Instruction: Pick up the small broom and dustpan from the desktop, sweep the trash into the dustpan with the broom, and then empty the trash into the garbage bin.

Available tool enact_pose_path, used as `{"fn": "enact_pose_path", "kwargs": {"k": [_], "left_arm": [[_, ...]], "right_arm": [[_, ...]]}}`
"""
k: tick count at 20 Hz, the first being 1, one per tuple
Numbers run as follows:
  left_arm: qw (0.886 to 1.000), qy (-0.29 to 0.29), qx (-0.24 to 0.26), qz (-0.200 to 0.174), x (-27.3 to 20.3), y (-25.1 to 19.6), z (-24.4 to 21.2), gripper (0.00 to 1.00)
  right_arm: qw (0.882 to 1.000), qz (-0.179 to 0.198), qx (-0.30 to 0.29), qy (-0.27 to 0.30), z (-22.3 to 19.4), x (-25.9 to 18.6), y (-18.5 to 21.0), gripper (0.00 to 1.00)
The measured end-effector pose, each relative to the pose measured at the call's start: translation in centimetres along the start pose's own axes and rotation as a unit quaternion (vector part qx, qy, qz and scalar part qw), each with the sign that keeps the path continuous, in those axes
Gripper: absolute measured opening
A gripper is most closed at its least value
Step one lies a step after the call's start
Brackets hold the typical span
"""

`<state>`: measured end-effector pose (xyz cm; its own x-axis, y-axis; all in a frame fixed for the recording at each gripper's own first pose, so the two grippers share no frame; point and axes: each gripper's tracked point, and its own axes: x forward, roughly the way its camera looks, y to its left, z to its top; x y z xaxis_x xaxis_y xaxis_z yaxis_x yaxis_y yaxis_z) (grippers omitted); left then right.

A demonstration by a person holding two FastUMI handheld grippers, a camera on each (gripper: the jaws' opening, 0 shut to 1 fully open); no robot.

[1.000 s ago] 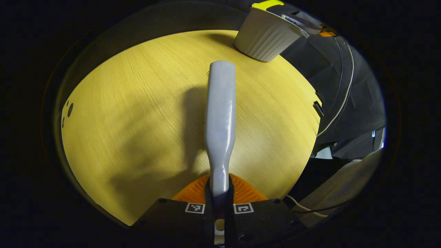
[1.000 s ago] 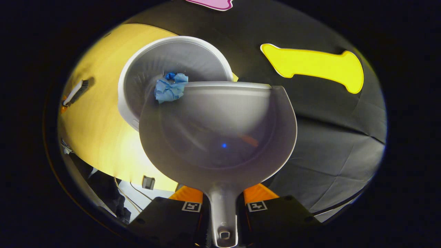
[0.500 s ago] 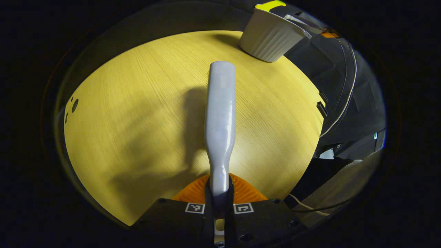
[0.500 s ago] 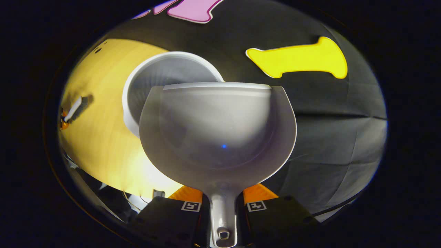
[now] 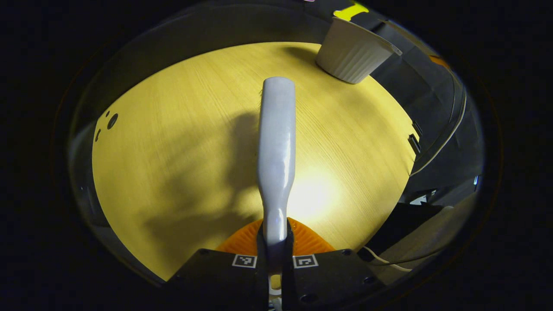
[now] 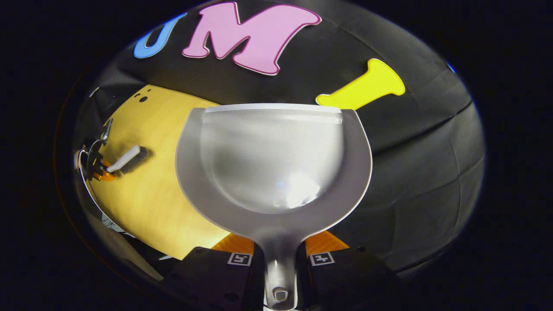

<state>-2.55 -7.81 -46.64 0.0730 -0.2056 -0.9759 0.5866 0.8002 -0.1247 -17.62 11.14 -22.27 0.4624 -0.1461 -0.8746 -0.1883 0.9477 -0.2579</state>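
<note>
Left gripper [image 5: 275, 242] clamps the pale grey plastic broom [image 5: 276, 147] above the yellow wooden desk [image 5: 173, 151]. Right gripper [image 6: 280, 255] grips the empty grey plastic dustpan [image 6: 272, 168] by its handle.

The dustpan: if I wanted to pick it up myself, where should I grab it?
By its narrow handle stem, coming from behind the scoop. The dustpan widens into a broad, shallow bowl too wide to pinch, and the right tongs already clamp that stem.
</note>
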Motion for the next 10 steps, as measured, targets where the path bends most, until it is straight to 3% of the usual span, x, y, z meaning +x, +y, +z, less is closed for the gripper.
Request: {"fn": "enact_pose_path", "kwargs": {"k": [5,10], "left_arm": [[0.999,-0.009,-0.024,0.028,0.1,-0.8,0.1,0.16],[0.997,0.011,-0.031,0.067,1.2,-0.9,0.3,0.16]], "right_arm": [[0.995,0.097,0.018,0.001,-3.6,1.5,11.7,0.34],[0.988,0.152,-0.001,0.035,-7.6,6.7,20.1,0.34]]}}
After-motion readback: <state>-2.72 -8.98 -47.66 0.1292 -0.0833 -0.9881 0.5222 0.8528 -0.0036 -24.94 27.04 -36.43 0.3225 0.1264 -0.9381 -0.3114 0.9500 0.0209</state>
